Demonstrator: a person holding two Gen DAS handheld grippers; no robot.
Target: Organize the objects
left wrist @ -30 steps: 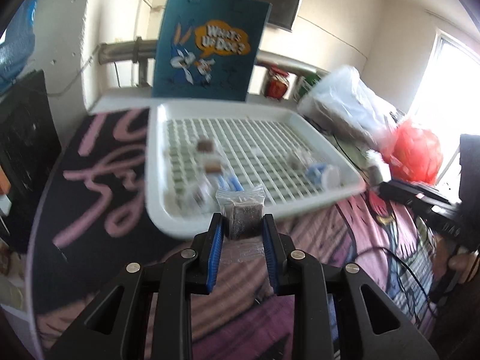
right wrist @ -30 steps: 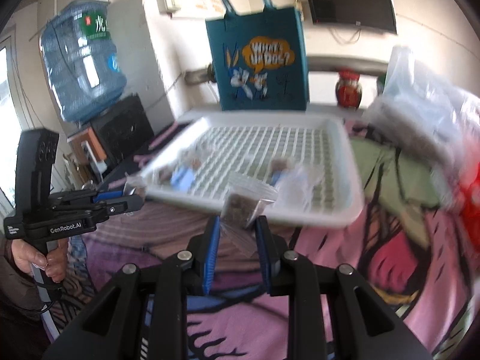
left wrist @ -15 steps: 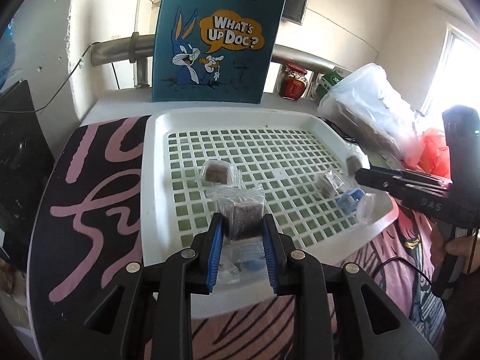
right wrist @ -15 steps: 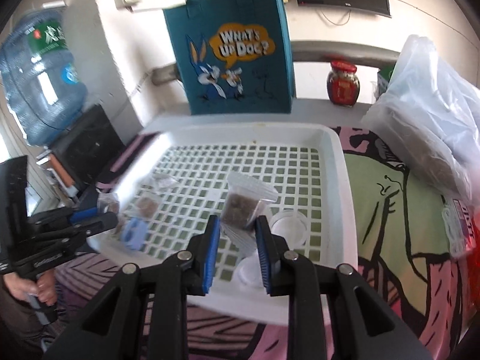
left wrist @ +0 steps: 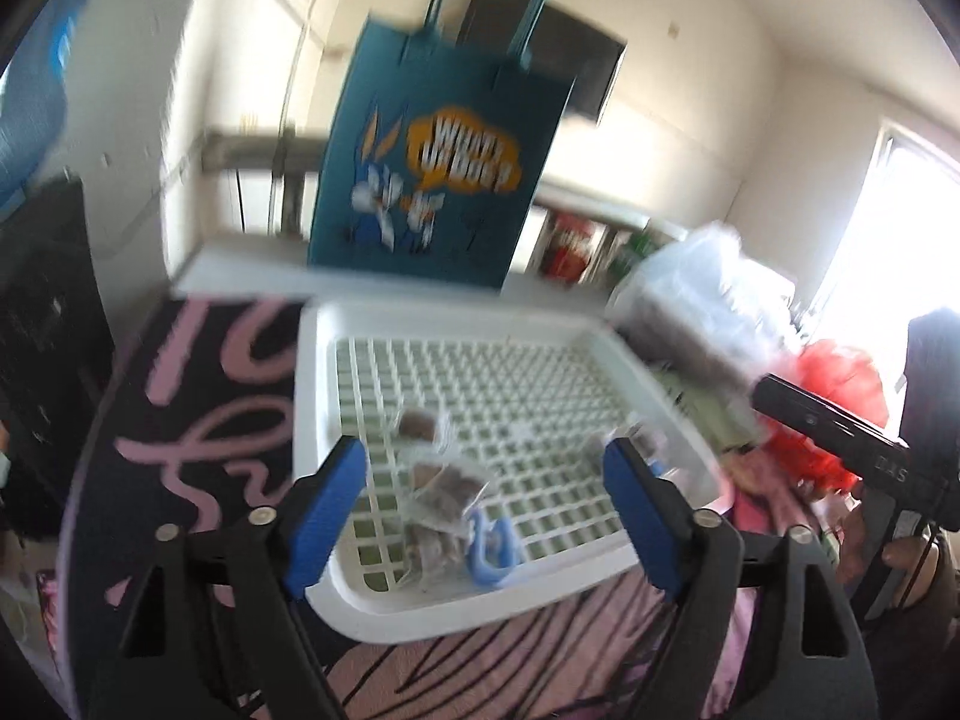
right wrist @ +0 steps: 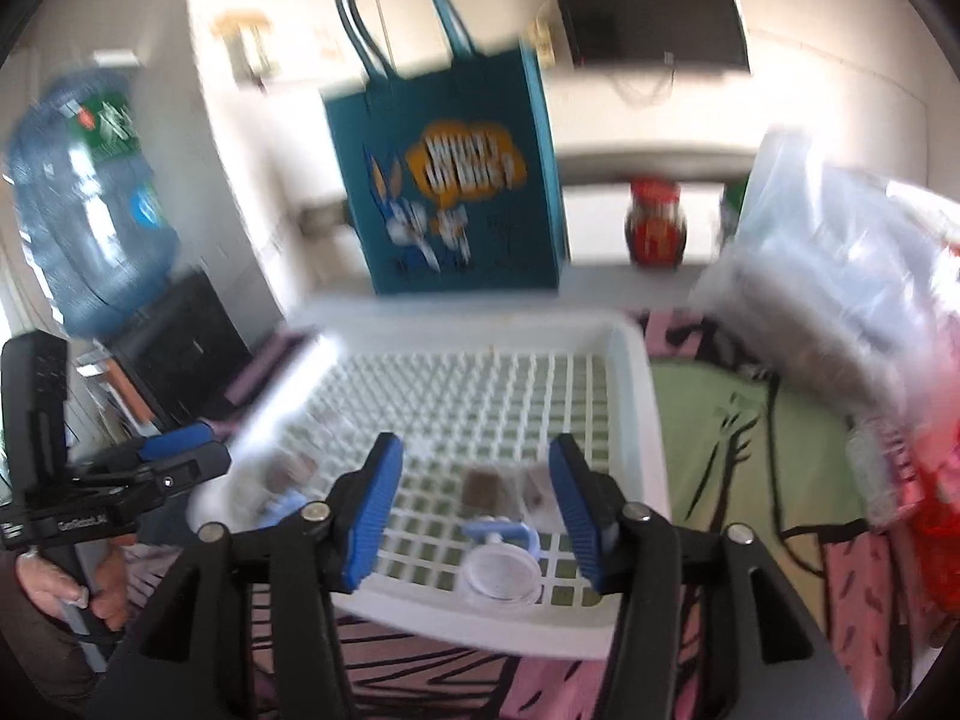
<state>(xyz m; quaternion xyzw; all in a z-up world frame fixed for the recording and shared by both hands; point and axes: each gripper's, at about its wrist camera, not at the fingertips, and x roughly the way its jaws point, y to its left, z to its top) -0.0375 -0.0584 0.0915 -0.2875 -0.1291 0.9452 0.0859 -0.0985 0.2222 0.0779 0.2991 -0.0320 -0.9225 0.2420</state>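
White slotted tray (left wrist: 336, 591) on pink cloth (right wrist: 738, 420), both tongs (left wrist: 480, 474) (right wrist: 474, 492) opening, empty.

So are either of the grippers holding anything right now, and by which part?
Nothing is held. The left gripper and the right gripper are both opening, their fingers clear of the small packets lying in the white tray.

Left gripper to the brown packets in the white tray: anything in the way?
Nothing visible. The left gripper, jaws opening and empty, hangs over the white tray's near edge with the brown packets lying directly beyond, a blue clip beside them.
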